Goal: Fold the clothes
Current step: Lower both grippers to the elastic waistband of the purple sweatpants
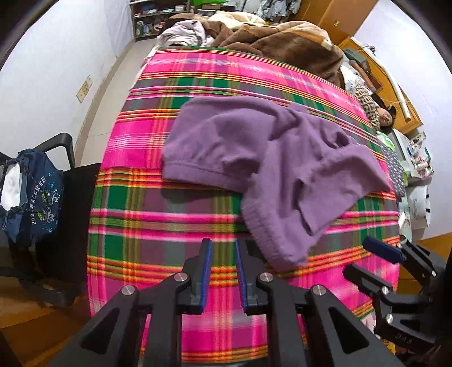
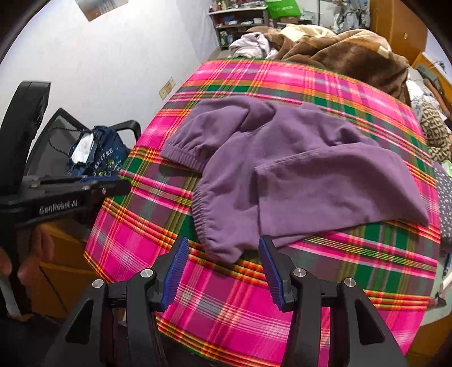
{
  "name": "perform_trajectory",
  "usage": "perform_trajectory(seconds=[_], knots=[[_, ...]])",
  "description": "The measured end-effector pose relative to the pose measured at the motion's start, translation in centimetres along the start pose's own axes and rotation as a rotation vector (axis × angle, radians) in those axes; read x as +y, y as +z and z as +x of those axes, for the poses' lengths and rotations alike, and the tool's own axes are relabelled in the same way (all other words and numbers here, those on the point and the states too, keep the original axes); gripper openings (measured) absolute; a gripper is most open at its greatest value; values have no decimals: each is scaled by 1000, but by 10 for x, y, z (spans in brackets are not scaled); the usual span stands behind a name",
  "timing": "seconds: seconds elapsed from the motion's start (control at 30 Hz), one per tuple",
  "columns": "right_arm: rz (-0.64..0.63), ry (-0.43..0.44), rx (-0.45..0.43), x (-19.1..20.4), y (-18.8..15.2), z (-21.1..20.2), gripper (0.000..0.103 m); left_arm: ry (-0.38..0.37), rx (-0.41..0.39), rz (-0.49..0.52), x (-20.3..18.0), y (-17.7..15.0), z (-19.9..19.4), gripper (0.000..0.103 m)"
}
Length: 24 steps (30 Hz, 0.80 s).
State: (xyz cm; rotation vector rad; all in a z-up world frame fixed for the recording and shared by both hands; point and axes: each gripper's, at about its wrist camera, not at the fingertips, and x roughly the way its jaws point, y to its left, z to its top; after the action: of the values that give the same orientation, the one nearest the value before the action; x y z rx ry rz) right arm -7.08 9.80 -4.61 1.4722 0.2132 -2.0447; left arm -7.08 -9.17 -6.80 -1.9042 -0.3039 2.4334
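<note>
Purple garment (image 1: 271,169) lies crumpled on plaid bed (image 1: 158,214). Left hand-held gripper (image 1: 223,254) part open, empty; right hand-held gripper (image 2: 223,254) wide open, empty, near hem. Pinch hem corners, spread flat before folding.

white walls (image 1: 56,56), cluttered shelf (image 2: 240,22), wooden cabinet (image 1: 333,17), black chair (image 1: 56,146).
</note>
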Motion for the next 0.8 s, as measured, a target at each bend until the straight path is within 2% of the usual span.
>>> perform_trajectory(seconds=[0.23, 0.57, 0.8], knots=[[-32, 0, 58, 11, 4, 37, 54, -38, 27, -17, 33, 17, 31, 17], [-66, -25, 133, 19, 5, 84, 54, -132, 59, -24, 53, 45, 76, 17], [-90, -39, 177, 23, 8, 112, 54, -177, 82, -87, 70, 62, 100, 17]])
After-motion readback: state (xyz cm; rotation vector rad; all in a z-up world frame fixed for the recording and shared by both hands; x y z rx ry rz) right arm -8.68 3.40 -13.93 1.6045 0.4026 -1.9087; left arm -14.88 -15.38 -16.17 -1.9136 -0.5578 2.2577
